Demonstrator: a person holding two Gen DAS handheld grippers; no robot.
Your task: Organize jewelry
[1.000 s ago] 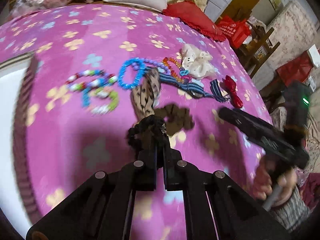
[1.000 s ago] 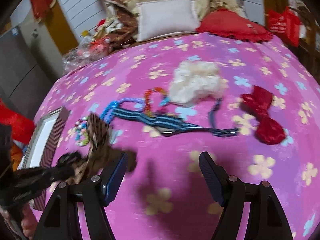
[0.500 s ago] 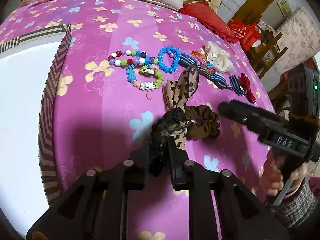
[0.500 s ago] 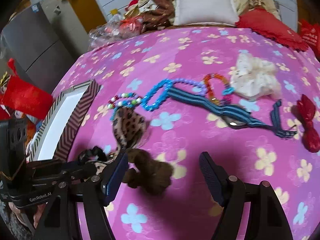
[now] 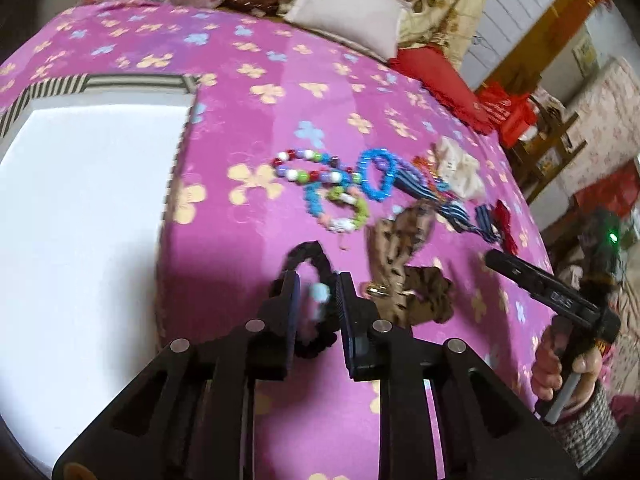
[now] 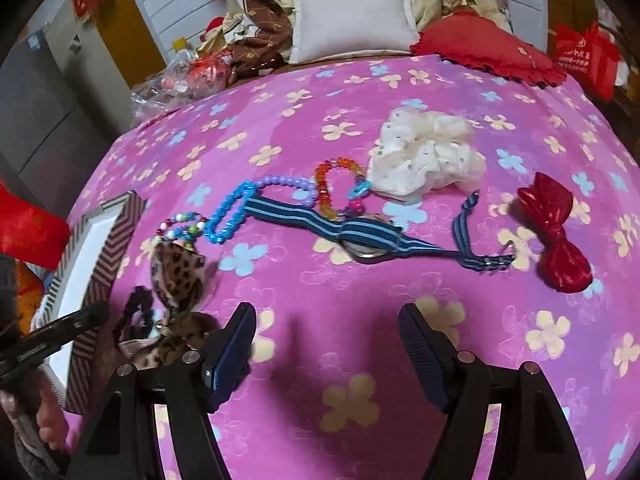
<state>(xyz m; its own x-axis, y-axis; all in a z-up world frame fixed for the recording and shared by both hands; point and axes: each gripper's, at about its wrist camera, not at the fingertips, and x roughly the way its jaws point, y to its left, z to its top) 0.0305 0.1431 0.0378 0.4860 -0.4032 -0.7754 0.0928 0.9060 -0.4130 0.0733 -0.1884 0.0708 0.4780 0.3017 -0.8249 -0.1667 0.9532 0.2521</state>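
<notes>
Left gripper carries a black scrunchie: its fingers stand a little apart with the loop threaded between them, one side of the ring rising past the tips and the rest bunched low by the finger roots. Pressure of the pads on the fabric cannot be confirmed, as motion blur covers the contact. In the left wrist view the striped box lies just to the left of this gripper, its white interior showing nothing inside. Judgement: the step in hand is transfer of the scrunchie to the box; the next move calls for bringing the loop over the white interior and spreading the fingers wide enough that the soft ring drops free rather than snagging.

Right gripper hangs over bare bedspread, fingers spread wide, nothing between them.

Beyond the left gripper lie a leopard-print bow and a brown scrunchie, both soft gathered cloth. Farther on sit bead bracelets and a blue bead loop, hard, glossy and round. Next come a striped band, flat and woven with a metal fitting at mid-length, a cream scrunchie of ruffled sheer fabric, and a shiny red bow.
</notes>
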